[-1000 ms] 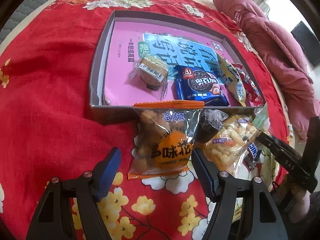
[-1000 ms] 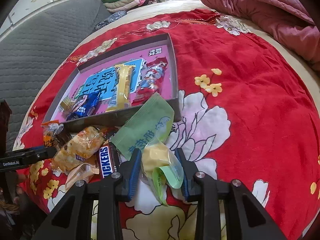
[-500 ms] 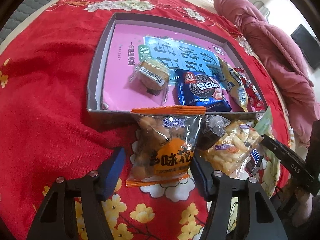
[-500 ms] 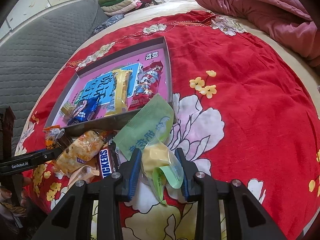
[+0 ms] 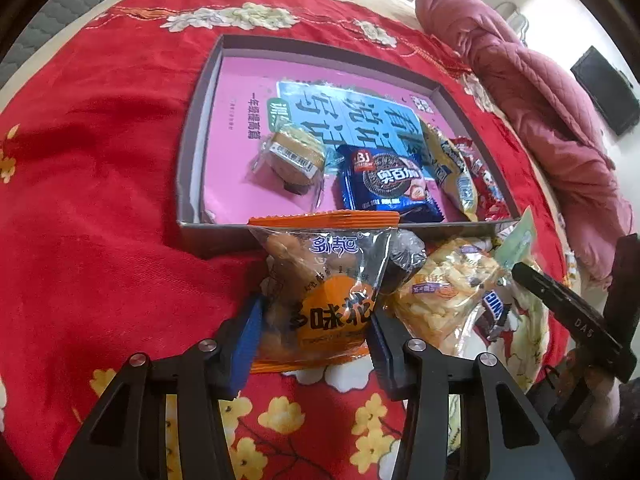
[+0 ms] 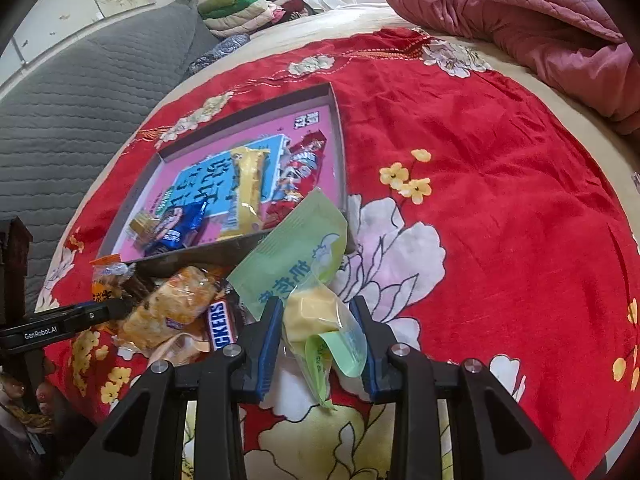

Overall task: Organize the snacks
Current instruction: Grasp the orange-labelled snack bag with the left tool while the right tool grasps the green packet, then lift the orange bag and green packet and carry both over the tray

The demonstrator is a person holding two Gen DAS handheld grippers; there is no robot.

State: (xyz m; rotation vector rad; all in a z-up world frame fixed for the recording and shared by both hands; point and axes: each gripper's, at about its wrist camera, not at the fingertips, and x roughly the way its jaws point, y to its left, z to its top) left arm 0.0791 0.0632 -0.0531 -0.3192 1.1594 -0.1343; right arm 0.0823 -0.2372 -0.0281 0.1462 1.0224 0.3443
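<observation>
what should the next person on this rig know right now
Left claw: has just been closing, pads now on the orange peanut packet lying in front of the tray.
Right claw: shut on the green pastry packet, also outside the tray.
Done: small cake, blue cookie pack, yellow bar and red packet lie in the tray.
Left: both held packets, rice cracker pack, Snickers.

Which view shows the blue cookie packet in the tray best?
The left wrist view: the blue cookie packet lies face up in the tray, its print clear and unobstructed. In the right wrist view it is small, far off and seen at a slant, near the tray's front wall.
</observation>
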